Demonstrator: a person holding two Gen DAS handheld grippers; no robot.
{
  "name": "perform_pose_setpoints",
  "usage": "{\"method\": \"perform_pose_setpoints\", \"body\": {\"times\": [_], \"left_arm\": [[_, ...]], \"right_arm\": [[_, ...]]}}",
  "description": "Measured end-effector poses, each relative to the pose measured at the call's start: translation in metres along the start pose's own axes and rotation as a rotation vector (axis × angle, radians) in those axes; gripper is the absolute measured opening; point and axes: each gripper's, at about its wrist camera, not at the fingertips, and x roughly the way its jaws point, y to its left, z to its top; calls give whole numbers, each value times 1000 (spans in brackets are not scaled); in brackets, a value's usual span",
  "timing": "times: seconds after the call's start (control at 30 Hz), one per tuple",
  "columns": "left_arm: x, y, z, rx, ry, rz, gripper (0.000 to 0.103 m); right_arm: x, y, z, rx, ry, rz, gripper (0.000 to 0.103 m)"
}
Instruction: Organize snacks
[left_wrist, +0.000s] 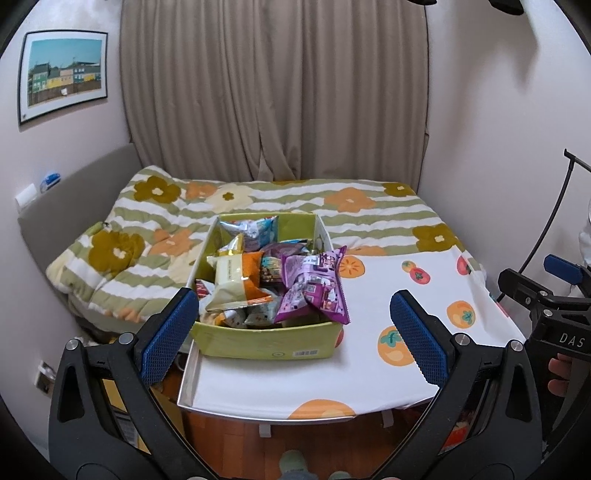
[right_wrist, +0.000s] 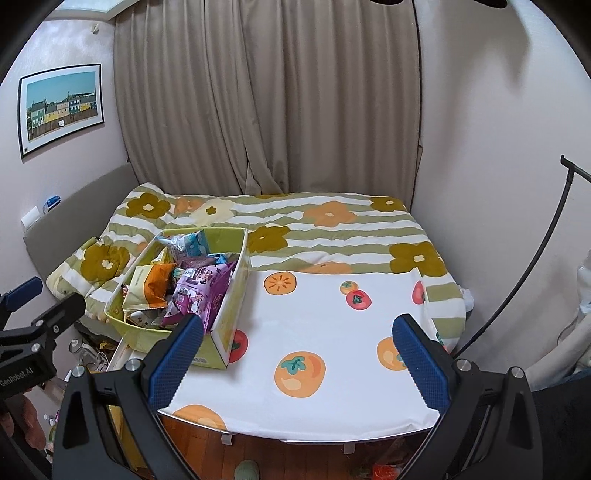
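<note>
1. A green cardboard box (left_wrist: 258, 338) is shown standing on the left part of a table covered with a white persimmon-print cloth (left_wrist: 369, 295); the table is set against a bed with a flowered, striped quilt (left_wrist: 295, 199).
2. The snacks are seen heaped loosely inside the box: a purple packet (left_wrist: 314, 288) is leaned over the right wall, a cream-and-orange packet (left_wrist: 236, 280) is laid across the middle, and a silver-blue packet (left_wrist: 247, 227) is propped at the far end. No packet is seen on the cloth outside the box.
3. The left gripper (left_wrist: 293, 328) is held over the near edge of the box, its blue-padded fingers (left_wrist: 168, 336) spread wide apart with nothing between them.
4. The right gripper (right_wrist: 299, 358) is held over the bare cloth to the right of the box, likewise spread wide and empty.
5. This arrangement fits two stages alike: packets gathered in the box and awaiting sorting, or packets already collected there. Which one applies is not settled by the views.
6. Should a packet be taken, a grip on a crimped end seam is judged safer than one across the air-filled middle, and the topmost packet is best lifted clear so that neighbours are not dragged over the wall.
</note>
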Motion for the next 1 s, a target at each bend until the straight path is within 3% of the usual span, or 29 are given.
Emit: {"method": "perform_pose_setpoints", "body": {"times": [1.0], "left_arm": [[-2, -7, 0, 3, -6, -6, 103]], "right_arm": [[-3, -4, 0, -1, -5, 2, 102]]}}
